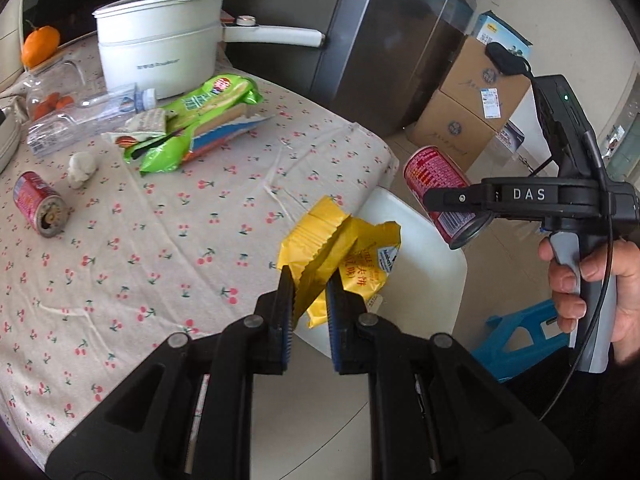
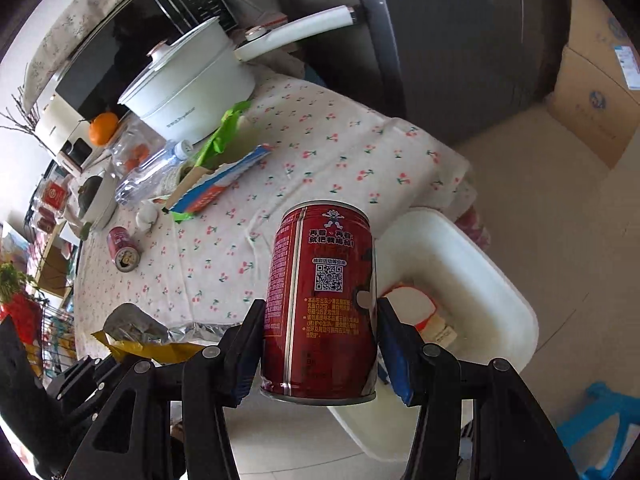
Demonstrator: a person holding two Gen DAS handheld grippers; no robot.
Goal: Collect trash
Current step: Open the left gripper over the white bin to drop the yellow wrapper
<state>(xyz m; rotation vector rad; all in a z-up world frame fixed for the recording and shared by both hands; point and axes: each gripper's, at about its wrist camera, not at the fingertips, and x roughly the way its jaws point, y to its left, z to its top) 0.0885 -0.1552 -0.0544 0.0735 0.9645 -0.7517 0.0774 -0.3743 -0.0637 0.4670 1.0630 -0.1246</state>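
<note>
My left gripper [image 1: 310, 276] is shut on a crumpled yellow snack wrapper [image 1: 340, 248], held over the table's edge above a white bin [image 1: 420, 300]. The same wrapper [image 2: 136, 346] shows at the lower left of the right wrist view. My right gripper [image 2: 320, 304] is shut on an upright red drink can [image 2: 324, 280], just left of the white bin [image 2: 500, 272], which holds some packaging. In the left wrist view the right gripper [image 1: 440, 204] holds the can [image 1: 432, 176] tilted beyond the bin, with a person's hand [image 1: 592, 280] on its handle.
On the cherry-print tablecloth [image 1: 180, 220] lie a second red can [image 1: 40, 210], a white paper ball [image 1: 82, 170], green snack bags [image 1: 192, 120] and a clear bottle [image 1: 88, 116]. A white pot [image 1: 160, 40] stands behind. Cardboard boxes [image 1: 472, 100] and a blue stool [image 1: 524, 332] are on the floor.
</note>
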